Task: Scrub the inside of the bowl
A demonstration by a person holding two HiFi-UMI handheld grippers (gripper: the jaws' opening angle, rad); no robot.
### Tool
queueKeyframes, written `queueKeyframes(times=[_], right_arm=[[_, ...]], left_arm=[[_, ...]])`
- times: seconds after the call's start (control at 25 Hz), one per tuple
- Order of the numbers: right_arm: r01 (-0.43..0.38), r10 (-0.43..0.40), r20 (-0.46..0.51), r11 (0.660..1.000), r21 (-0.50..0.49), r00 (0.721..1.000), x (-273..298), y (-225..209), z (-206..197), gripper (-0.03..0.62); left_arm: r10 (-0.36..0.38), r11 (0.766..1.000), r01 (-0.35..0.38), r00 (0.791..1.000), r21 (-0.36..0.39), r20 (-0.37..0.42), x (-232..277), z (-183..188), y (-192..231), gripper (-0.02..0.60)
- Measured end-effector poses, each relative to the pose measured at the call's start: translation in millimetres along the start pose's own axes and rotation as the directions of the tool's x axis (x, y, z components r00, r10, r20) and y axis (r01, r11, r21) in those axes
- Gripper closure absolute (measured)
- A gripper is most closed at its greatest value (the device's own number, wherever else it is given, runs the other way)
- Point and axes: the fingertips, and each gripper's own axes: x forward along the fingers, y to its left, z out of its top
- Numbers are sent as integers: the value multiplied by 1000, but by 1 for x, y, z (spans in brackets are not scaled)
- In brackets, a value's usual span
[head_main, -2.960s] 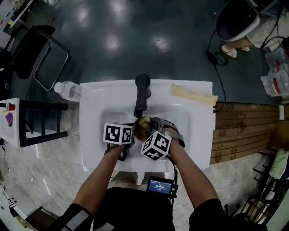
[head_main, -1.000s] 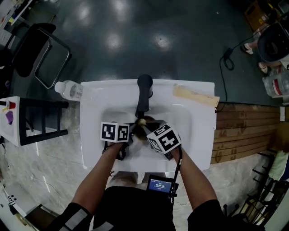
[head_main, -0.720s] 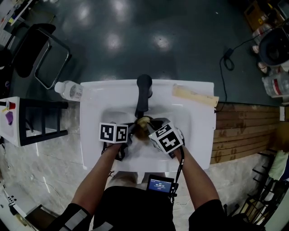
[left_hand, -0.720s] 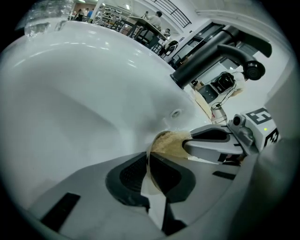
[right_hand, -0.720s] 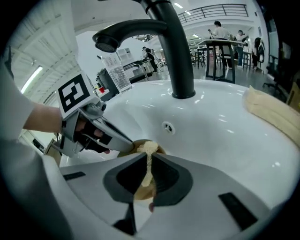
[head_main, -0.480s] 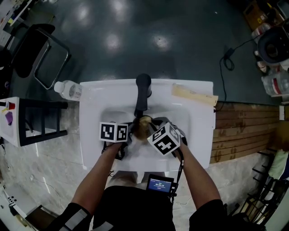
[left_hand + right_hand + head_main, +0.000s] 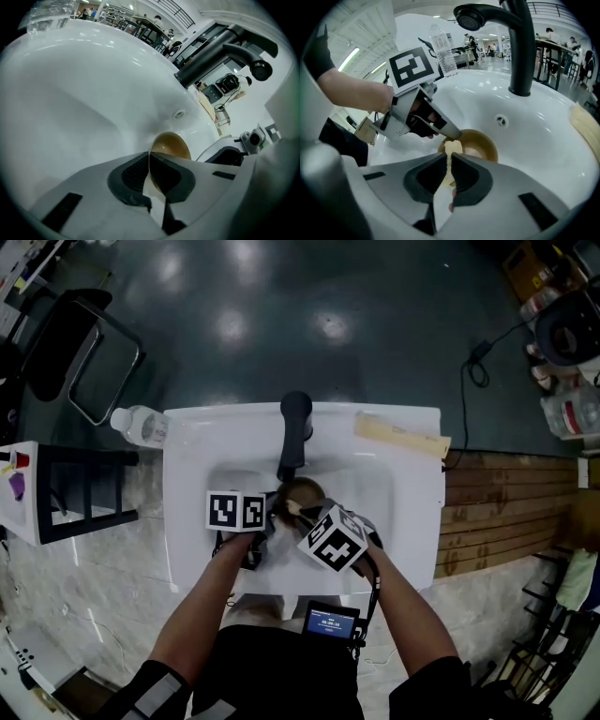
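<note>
White sink [image 7: 412,474] basin cradles the brown bowl [image 7: 480,143], just below the black faucet [image 7: 295,432]. The bowl looks stiff and light, and is likely slick when wet, so its thin rim seems the best place to pinch. Left tongs [image 7: 150,161] are clamped on the near rim, steadying it. Right tongs [image 7: 449,161] are closed on a pale yellow scrub pad [image 7: 452,146], whose tip reaches into the bowl. A water bottle [image 7: 141,426] sits at the sink's far left corner.
</note>
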Motion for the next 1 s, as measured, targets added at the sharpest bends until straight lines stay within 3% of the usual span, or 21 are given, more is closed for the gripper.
queueKeyframes(times=[0.2,0.52,0.72,0.88,1.0], right_arm=[[-78,72,59,992,96,996,5,9,14,557],[-86,37,183,961,264,982,6,-19,32,557],[41,-90,180,965,261,979,4,-45,34,557],[181,-206,128,966,184,970,-6,-65,27,557],[215,-226,93,970,112,970,-9,-68,20,557]], left_arm=[[-3,1000,3,1000,-21,3,1,1,0,569],[-1,1000,1,1000,-9,-8,0,0,1,571],[10,1000,-10,1000,24,-21,0,-2,2,571],[23,999,-22,999,40,-34,0,-5,3,571],[27,999,-26,999,36,-28,-1,-5,4,571]])
